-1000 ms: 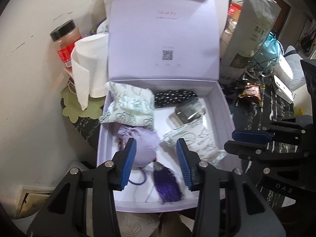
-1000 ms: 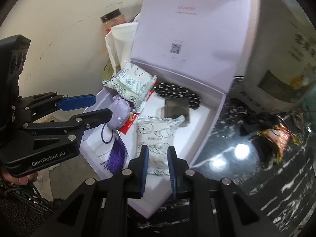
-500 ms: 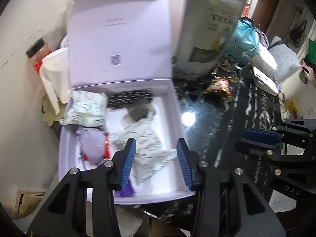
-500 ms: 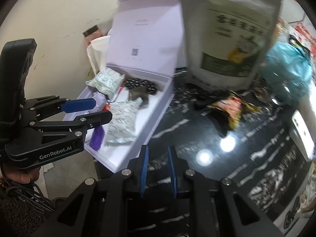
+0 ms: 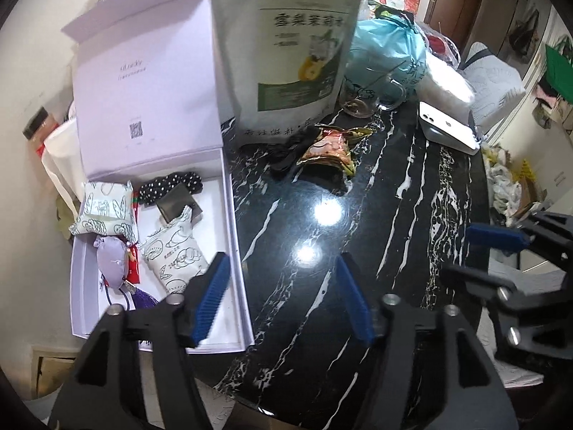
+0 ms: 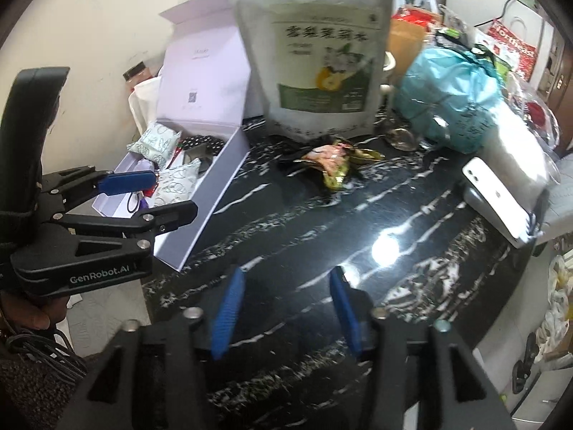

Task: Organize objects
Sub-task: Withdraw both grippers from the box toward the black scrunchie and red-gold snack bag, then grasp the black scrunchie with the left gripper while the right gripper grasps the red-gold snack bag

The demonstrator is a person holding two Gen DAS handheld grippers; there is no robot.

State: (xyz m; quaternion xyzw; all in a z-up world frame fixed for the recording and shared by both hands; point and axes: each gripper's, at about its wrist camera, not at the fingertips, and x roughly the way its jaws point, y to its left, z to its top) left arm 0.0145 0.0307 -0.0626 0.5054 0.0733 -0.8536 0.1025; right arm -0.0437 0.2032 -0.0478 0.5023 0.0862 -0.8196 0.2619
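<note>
Two patterned sachets (image 5: 172, 254), a lilac tasselled pouch (image 5: 111, 263) and a polka-dot band (image 5: 168, 184) lie inside your open lavender gift box (image 5: 234, 236) at the left edge of the black marble table (image 5: 394, 215). A crumpled snack wrapper (image 5: 327, 150) sits on the marble just before the tall white tea pouch (image 5: 286, 43). Your left gripper (image 5: 283, 297) and right gripper (image 6: 284, 311) both hang over bare marble, jaws spread wide, gripping nothing.
</note>
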